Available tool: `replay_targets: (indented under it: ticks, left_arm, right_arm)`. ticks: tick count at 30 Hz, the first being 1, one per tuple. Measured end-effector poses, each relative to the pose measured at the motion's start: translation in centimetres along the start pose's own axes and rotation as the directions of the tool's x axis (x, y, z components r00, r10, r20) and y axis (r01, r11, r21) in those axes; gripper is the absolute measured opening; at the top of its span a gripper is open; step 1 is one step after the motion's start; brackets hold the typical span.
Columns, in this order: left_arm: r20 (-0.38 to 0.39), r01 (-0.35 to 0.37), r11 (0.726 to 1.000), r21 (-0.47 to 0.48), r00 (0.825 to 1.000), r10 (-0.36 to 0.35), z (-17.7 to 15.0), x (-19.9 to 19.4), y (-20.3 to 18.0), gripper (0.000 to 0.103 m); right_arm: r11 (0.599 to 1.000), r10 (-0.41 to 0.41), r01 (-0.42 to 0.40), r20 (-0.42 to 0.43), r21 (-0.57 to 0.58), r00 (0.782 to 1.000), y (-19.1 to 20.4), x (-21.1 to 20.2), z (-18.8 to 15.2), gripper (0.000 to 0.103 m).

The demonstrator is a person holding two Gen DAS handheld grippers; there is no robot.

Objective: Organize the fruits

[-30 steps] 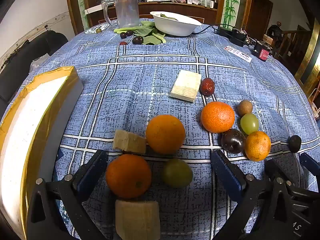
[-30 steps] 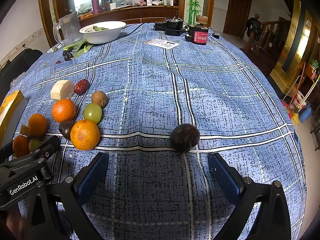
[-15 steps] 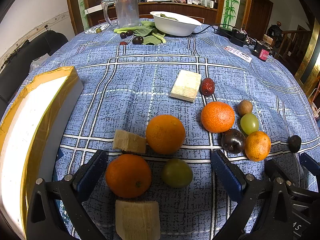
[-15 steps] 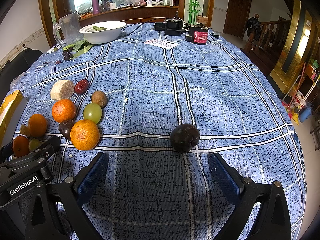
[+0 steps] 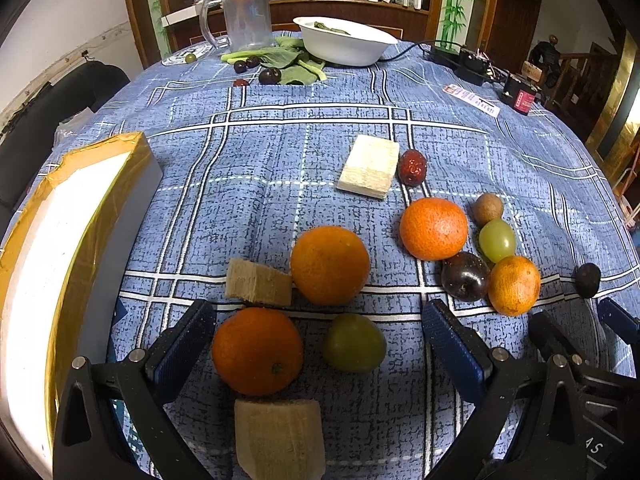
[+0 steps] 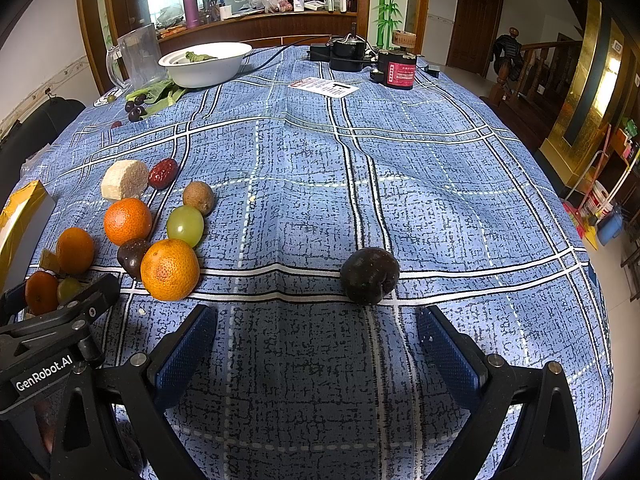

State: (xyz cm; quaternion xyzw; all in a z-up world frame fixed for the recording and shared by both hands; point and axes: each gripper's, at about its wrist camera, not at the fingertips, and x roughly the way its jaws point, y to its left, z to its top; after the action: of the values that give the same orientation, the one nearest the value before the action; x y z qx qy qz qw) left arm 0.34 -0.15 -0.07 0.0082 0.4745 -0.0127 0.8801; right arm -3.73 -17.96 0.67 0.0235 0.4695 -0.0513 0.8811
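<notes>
My left gripper (image 5: 320, 340) is open over the blue checked cloth. Between its fingers lie an orange (image 5: 257, 350) and a green fruit (image 5: 354, 342); neither is gripped. A second orange (image 5: 329, 265) lies just beyond them. Further right sit an orange (image 5: 433, 228), a green grape (image 5: 497, 239), a dark plum (image 5: 464, 276), a small orange (image 5: 514, 285), a brown fruit (image 5: 487, 209) and a red date (image 5: 412, 167). My right gripper (image 6: 316, 340) is open, with a lone dark round fruit (image 6: 370, 275) just ahead of its fingertips.
A gold-edged white box (image 5: 44, 248) stands at the left. Pale blocks (image 5: 258, 282) (image 5: 280, 438) (image 5: 369, 165) lie among the fruit. A white bowl (image 5: 343, 44), a clear jug (image 5: 244, 16), greens and small dark fruits sit at the far edge. Power adapters (image 6: 396, 68) are far right.
</notes>
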Motion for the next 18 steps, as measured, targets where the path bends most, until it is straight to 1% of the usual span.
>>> replay_targets:
  ticks: [7, 10, 11, 13, 15, 17, 18]
  left_arm:
    - [-0.017, 0.025, 0.999, 0.035, 1.000, -0.025, 0.1, -0.1, 0.2, 0.103]
    - [-0.019, 0.041, 0.998, 0.053, 0.999, -0.040, -0.1, -0.3, 0.4, 0.103]
    - [-0.028, 0.048, 0.997, 0.055, 0.999, -0.047, -0.2, -0.4, 0.5, 0.103]
    - [-0.036, 0.092, 0.995, 0.036, 0.995, -0.090, -0.4, -1.1, 1.1, 0.103]
    - [-0.009, 0.138, 0.990, 0.015, 0.990, -0.138, -0.8, -2.4, 1.9, 0.103]
    - [0.042, 0.144, 0.990, 0.014, 0.989, -0.144, -1.0, -4.0, 2.6, 0.103]
    - [0.076, 0.133, 0.991, 0.016, 0.988, -0.134, -1.2, -5.1, 3.1, 0.103]
  right_arm:
    - [1.000, 0.000, 0.000, -0.002, -0.001, 1.000, 0.0, 0.0, 0.0, 0.102]
    - [1.000, 0.006, -0.006, -0.020, -0.003, 1.000, -0.1, 0.1, 0.1, 0.102]
    - [1.000, 0.006, -0.006, -0.023, 0.004, 1.000, -0.1, 0.1, 0.1, 0.102]
    - [1.000, 0.003, -0.003, -0.028, 0.001, 1.000, 0.0, 0.2, 0.2, 0.102]
    - [1.000, 0.004, -0.004, -0.028, 0.000, 1.000, -0.1, 0.2, 0.3, 0.102]
    - [1.000, 0.004, -0.004, -0.027, 0.001, 1.000, -0.1, 0.3, 0.4, 0.102]
    - [1.000, 0.004, -0.004, -0.026, 0.002, 1.000, 0.0, 0.3, 0.4, 0.102]
